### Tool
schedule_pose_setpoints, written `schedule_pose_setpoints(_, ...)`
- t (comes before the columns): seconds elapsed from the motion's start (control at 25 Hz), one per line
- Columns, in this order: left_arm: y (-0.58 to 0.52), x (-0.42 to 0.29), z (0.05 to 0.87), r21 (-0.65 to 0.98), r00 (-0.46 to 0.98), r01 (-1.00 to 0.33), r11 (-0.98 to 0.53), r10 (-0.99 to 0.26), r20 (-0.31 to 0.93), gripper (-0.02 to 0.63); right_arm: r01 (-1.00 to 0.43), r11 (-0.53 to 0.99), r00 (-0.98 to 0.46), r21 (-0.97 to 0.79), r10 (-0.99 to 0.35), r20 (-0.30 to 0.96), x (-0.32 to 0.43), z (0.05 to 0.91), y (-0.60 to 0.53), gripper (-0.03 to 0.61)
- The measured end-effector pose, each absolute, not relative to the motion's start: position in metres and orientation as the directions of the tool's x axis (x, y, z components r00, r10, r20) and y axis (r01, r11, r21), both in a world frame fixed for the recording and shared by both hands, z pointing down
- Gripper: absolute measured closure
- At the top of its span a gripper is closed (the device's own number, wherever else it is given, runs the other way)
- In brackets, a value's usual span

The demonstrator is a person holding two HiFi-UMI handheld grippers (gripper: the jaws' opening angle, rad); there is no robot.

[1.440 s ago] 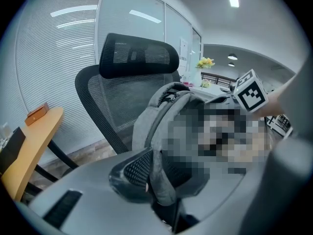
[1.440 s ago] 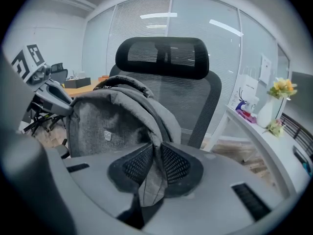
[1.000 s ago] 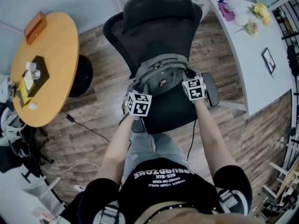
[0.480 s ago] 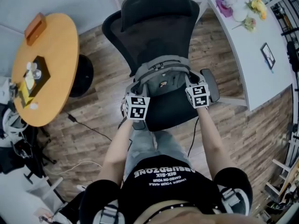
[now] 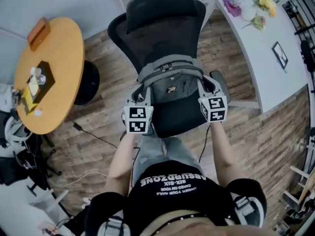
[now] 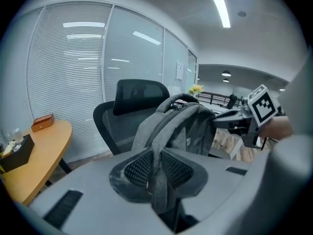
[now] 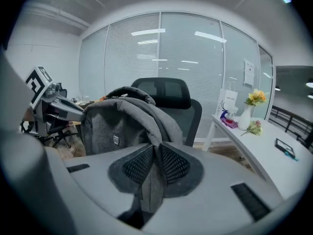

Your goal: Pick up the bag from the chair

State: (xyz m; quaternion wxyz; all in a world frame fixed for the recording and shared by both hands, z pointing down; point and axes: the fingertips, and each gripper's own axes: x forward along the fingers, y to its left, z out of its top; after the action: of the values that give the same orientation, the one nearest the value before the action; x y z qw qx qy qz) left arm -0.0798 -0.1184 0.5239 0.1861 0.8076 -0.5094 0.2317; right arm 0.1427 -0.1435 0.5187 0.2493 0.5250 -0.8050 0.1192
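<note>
A grey backpack [image 5: 171, 81] stands upright on the seat of a black mesh office chair [image 5: 165, 23], its back against the backrest. My left gripper [image 5: 139, 113] is shut on the bag's left shoulder strap [image 6: 159, 180], which runs pinched between the mesh pads. On the other side my right gripper [image 5: 210, 103] is shut on the right shoulder strap [image 7: 149, 180]. In the left gripper view the backpack [image 6: 183, 126] rises just beyond the jaws; the right gripper view shows the backpack [image 7: 115, 131] from the other side.
A round orange table [image 5: 42, 73] with small items stands to the left. A white desk [image 5: 268, 48] with flowers and a vase runs along the right. A cable [image 5: 93, 136] lies on the wood floor. The person's legs are right in front of the chair seat [image 5: 174, 119].
Both grippers have drawn back toward the person and spread a little apart with the straps in them. The backpack has come up and forward with them.
</note>
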Motion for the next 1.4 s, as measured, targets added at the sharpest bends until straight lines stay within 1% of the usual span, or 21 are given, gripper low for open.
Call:
schedule_pose_setpoints(0.16, -0.112, -0.080, 0.491, 0.088, 0.413, -0.897, -0.433, -0.749, 0.519, 0.543, -0.918, 0.393, -0.319, 0.061, -0.820, 0.475, 0.144, 0.487, -0.132, 0.515)
schedule_pose_setpoints(0.56, -0.097, -0.081, 0.423, 0.060, 0.443, -0.885, -0.462, -0.794, 0.417, 0.545, -0.922, 0.380, -0.326, 0.076, -0.866, 0.378, 0.145, 0.419, -0.106, 0.515)
schedule_pose_setpoints(0.76, -0.084, -0.082, 0.384, 0.037, 0.454, -0.880, -0.473, -0.817, 0.355, 0.546, -0.931, 0.365, -0.349, -0.014, -0.878, 0.328, 0.147, 0.386, -0.089, 0.515)
schedule_pose_setpoints(0.92, -0.073, -0.079, 0.360, 0.027, 0.456, -0.880, -0.474, -0.829, 0.324, 0.546, -0.938, 0.344, -0.343, -0.051, -0.892, 0.294, 0.150, 0.367, -0.078, 0.515)
schedule_pose_setpoints(1.08, -0.064, -0.081, 0.352, 0.008, 0.456, -0.878, -0.479, -0.832, 0.317, 0.546, -0.938, 0.342, -0.344, -0.059, -0.893, 0.290, 0.148, 0.360, -0.069, 0.515)
schedule_pose_setpoints(1.4, -0.043, -0.083, 0.357, 0.048, 0.442, -0.890, -0.453, -0.836, 0.325, 0.548, -0.939, 0.341, -0.337, -0.041, -0.891, 0.303, 0.145, 0.358, -0.052, 0.515)
